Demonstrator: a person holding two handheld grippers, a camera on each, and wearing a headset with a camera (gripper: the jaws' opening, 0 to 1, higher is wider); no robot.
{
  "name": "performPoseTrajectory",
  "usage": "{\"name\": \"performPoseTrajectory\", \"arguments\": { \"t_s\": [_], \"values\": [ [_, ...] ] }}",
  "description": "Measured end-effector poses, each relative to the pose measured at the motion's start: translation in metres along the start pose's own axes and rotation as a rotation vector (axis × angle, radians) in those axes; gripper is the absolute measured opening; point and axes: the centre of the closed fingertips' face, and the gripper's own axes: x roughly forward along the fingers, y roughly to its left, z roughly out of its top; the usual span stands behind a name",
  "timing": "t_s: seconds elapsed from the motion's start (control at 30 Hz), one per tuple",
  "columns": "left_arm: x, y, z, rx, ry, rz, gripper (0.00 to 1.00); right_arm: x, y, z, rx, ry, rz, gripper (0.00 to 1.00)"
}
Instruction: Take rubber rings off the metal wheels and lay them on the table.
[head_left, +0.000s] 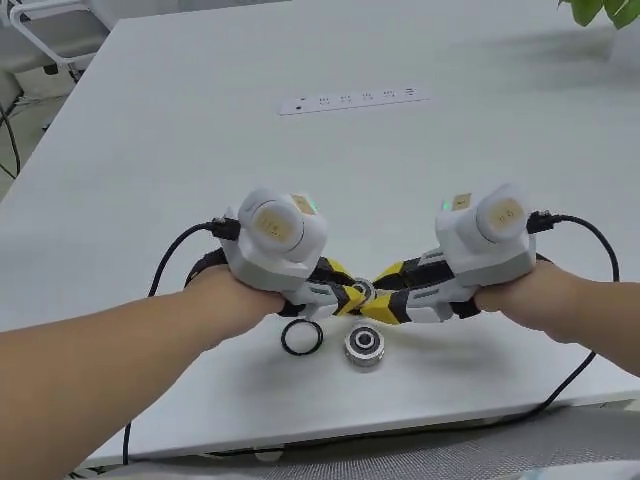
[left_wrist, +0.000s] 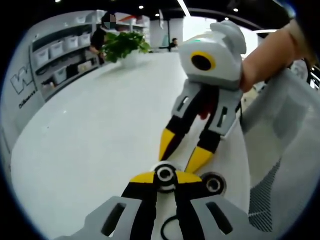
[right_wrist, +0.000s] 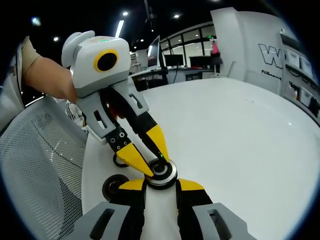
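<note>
Two small round metal wheels are out. One wheel (left_wrist: 165, 174), shiny and silver, is up off the smooth white table (head_left: 200, 150). It sits between the yellow tips of the left claw (left_wrist: 165, 178), which is closed tight on it. The right claw (right_wrist: 161, 184) comes in from the other side. Its jaws are a little apart, with the tips at the wheel's rim, but I cannot tell if they grip it. The other wheel (head_left: 365, 345) lies flat on the table, just beside a thin black rubber ring (head_left: 302, 337) that lies loose.
</note>
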Motion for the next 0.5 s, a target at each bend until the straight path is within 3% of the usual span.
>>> {"name": "performPoseTrajectory", "arguments": {
  "t_s": [0.33,0.5],
  "values": [
    [-0.0001,0.0002,0.0,-0.009,0.001,0.004,0.14,-0.0022,-0.0006,-0.0013,-0.012,0.005,-0.001,0.18],
    [0.0,0.0002,0.0001,-0.011,0.005,0.006,0.14,-0.0048,-0.0034,-0.0061,-0.017,0.017,-0.004,0.1]
  ]
}}
